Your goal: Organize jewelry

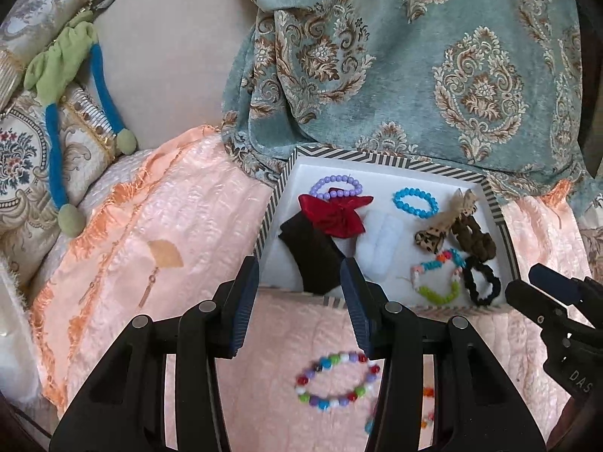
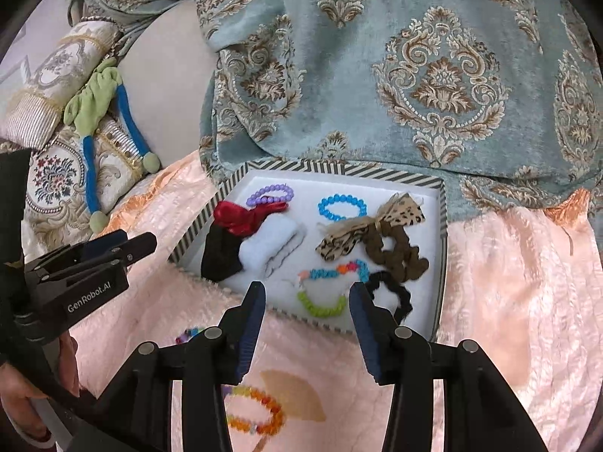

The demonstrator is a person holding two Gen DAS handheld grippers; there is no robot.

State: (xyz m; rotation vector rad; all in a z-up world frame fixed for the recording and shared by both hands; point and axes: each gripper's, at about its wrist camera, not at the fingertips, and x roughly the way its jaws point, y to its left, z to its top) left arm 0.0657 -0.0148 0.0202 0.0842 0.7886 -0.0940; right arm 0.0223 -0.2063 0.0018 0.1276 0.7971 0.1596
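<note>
Left wrist view, reporter: Both tongs hang apart and empty; left gripper (image 1: 301, 301) sits above a multicolour bead bracelet (image 1: 337, 382) on the pink blanket (image 1: 158, 226), at 6 o'clock from the striped tray (image 1: 507, 241).

Editor: Advice?

Reporter: Probably drop straight, pinch one bead run, lift clear of the rim.

Editor: Count?

Reporter: Tray: three bead bracelets. Outside: two, including an orange bracelet (image 2: 254, 410) under the right gripper (image 2: 307, 307).

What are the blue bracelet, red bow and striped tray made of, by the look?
Blue bracelet: round glossy beads with bright highlights, probably plastic or glass.
Red bow: shiny folded ribbon, looks like satin fabric.
Striped tray: thin flat walls with a printed black-and-white stripe, likely cardboard; the white floor looks soft, maybe foam or felt.
</note>
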